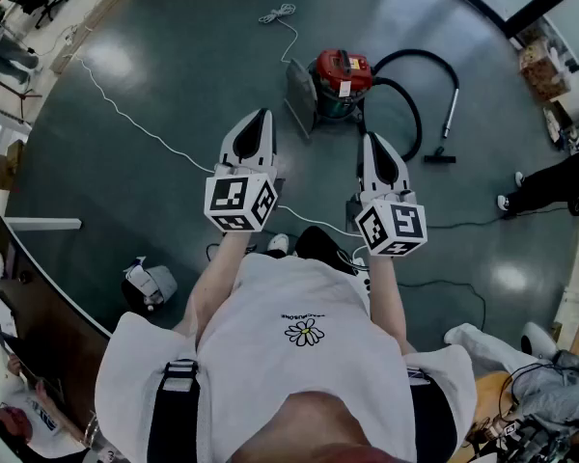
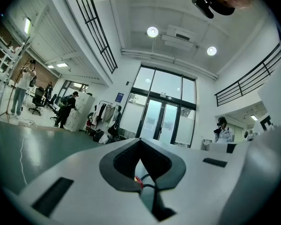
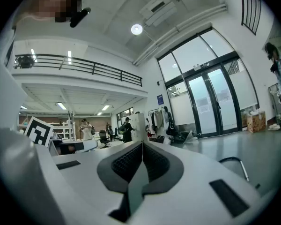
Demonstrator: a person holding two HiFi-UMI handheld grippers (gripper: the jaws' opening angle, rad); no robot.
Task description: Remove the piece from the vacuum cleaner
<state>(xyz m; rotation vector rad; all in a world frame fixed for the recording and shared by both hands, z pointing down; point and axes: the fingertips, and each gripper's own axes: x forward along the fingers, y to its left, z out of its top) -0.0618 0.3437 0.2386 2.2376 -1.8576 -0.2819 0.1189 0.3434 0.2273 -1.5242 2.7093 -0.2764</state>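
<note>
Vacuum first, from the head view: it stands on the floor well ahead of the person, a red top on a green drum. A black hose loops off its right side to a wand that ends in a nozzle. A grey panel leans just beside its left flank. The left gripper and right gripper are held out side by side, pointing that way, both well short of it and carrying nothing.

In the left gripper view the jaws are pressed together with nothing between them. Through the slot below them only a sliver of red and black shows.

In the right gripper view the jaws likewise meet tip to tip, empty. A dark loop, probably the hose, shows low on the right.

Which piece is meant I cannot tell. The drum looks rigid and fairly heavy, so it should stay put under a pull. The hose is soft and ribbed and would flex if grabbed mid-length. The stiff cuff at the drum, or the light, smooth wand near its joint, looks the better hold.
</note>
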